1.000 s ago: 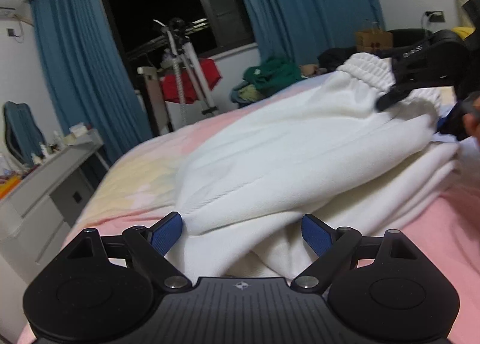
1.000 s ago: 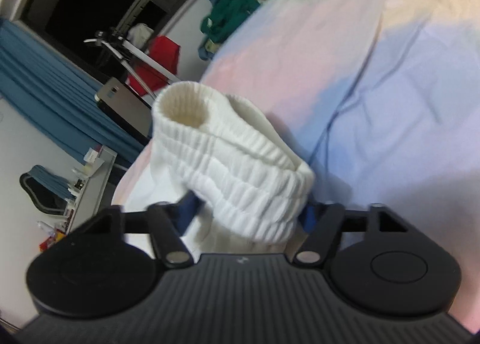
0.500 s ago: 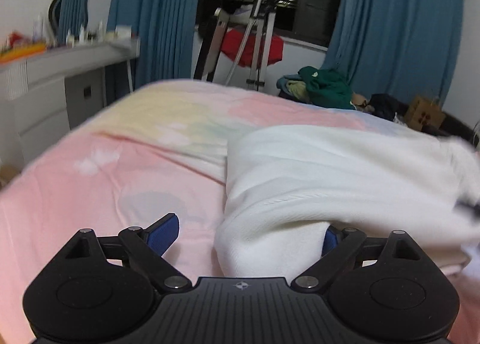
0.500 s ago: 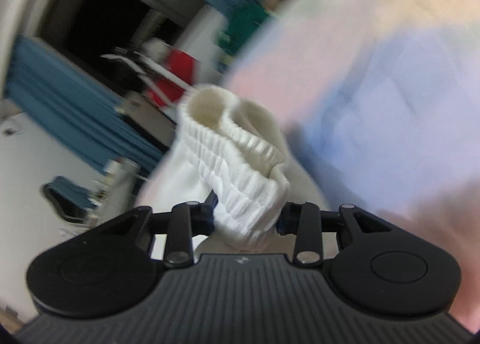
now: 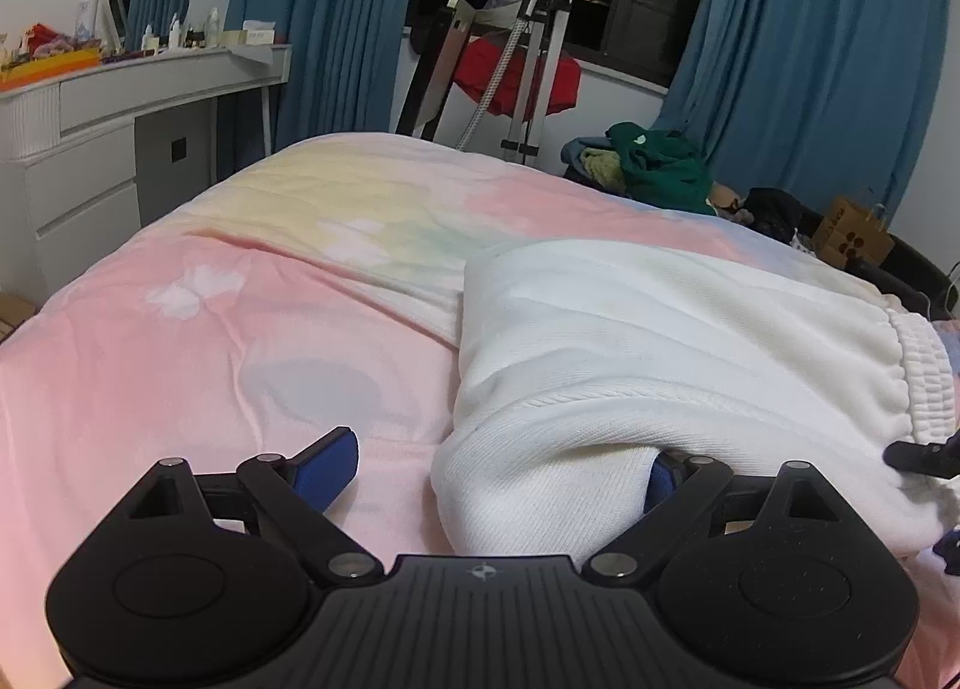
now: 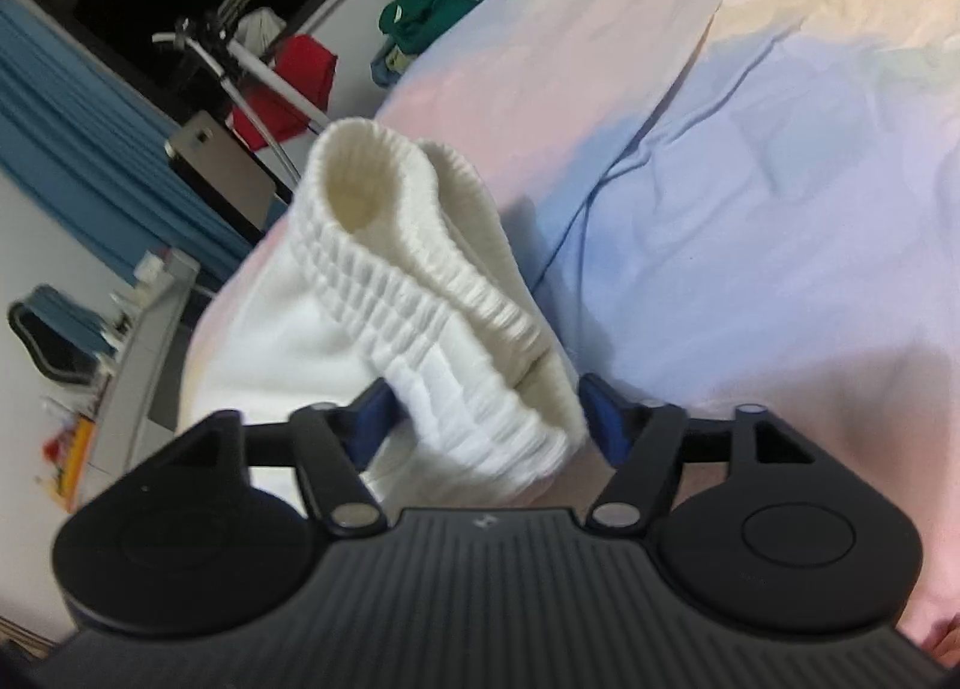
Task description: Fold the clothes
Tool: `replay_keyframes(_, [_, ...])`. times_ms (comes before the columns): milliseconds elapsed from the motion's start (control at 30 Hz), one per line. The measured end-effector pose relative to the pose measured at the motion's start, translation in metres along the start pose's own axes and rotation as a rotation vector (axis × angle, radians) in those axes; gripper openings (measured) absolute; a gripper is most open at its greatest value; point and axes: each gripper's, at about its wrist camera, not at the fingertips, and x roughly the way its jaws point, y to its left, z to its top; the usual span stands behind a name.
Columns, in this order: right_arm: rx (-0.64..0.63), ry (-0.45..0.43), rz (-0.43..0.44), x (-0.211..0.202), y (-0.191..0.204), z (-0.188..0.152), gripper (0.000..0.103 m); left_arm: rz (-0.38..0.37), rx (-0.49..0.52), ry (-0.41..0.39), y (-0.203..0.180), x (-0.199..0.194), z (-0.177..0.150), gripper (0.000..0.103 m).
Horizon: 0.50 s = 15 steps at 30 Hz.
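Note:
A white fleece garment (image 5: 648,341) lies folded on the pastel bedspread (image 5: 252,293), its ribbed elastic band at the right. My left gripper (image 5: 498,467) is open; its left blue pad (image 5: 327,464) rests on the bedspread and the garment's folded edge bulges over the right pad. In the right wrist view the ribbed band (image 6: 420,281) stands up in a loop. My right gripper (image 6: 486,419) has its jaws apart with the band's end lying between the blue pads (image 6: 600,419). The tip of the right gripper shows at the right edge of the left wrist view (image 5: 924,455).
A white dresser (image 5: 120,149) with bottles stands left of the bed. A drying rack with red cloth (image 5: 516,71) stands by the dark window and blue curtains. A heap of green clothes (image 5: 654,167) and a cardboard box (image 5: 852,239) lie beyond the bed's far side.
My left gripper swung left and lowered, so the garment now sits to its right. My right gripper closed on the ribbed band and has opened again; the band now rests lower on the bed.

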Motion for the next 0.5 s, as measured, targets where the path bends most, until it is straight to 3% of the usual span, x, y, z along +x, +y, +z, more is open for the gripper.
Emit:
replay_keyframes(67, [0.022,0.038,-0.009,0.01,-0.005,0.001,0.093,-0.002,-0.014,0.008,0.002,0.0,0.001,0.094])
replay_keyframes(200, [0.094,0.114,0.099,0.03,-0.016,0.004,0.094,-0.003,-0.04,0.018,0.004,0.001,0.001,0.095])
replay_keyframes(433, [0.083,0.067,0.259,0.009,-0.006,0.009,0.093,0.001,-0.113,0.041,0.01,0.002,0.005,0.096])
replay_keyframes(500, [0.057,0.071,0.239,0.01,-0.004,0.006,0.087,-0.037,-0.143,0.058,0.016,-0.001,0.008,0.095])
